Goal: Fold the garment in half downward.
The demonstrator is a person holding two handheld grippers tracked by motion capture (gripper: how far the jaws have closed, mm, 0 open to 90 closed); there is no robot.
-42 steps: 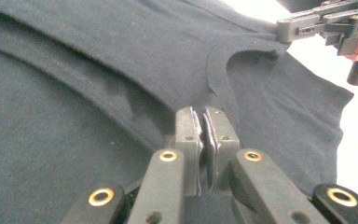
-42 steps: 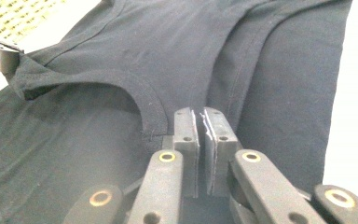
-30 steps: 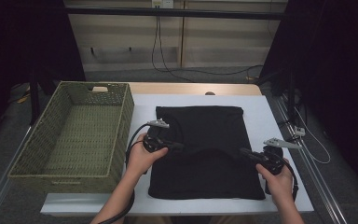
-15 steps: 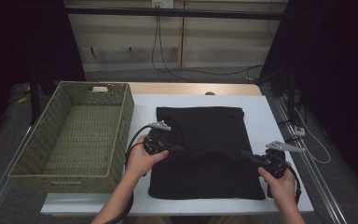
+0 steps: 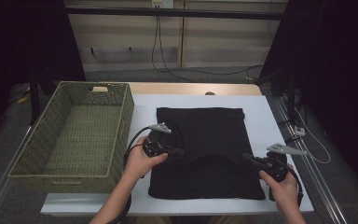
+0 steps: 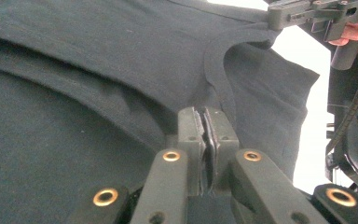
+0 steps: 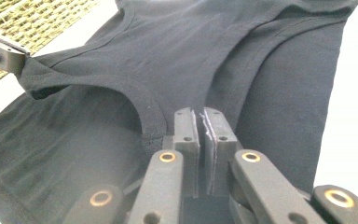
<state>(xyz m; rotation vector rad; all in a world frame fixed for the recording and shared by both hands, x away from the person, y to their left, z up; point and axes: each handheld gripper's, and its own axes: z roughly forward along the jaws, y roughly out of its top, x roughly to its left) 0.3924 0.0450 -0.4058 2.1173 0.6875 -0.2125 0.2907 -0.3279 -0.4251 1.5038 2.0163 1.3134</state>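
Black garment lies flat on table; left gripper and right gripper fingers clamp its folded edge at opposite ends.

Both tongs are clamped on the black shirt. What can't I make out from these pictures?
- High view: black shirt folds and layers blend together in the dark.
- Left gripper view: cloth inside the left tongs is hidden by the pads.
- Right gripper view: the same at the right tongs.
- High view: basket label too small.

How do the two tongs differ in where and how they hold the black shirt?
The left tongs pinch the black shirt at its left edge, nearer the wicker basket; the right tongs pinch its right edge. The left tongs sit farther up the table, the right tongs nearer the person. Both are clamped shut on fabric.
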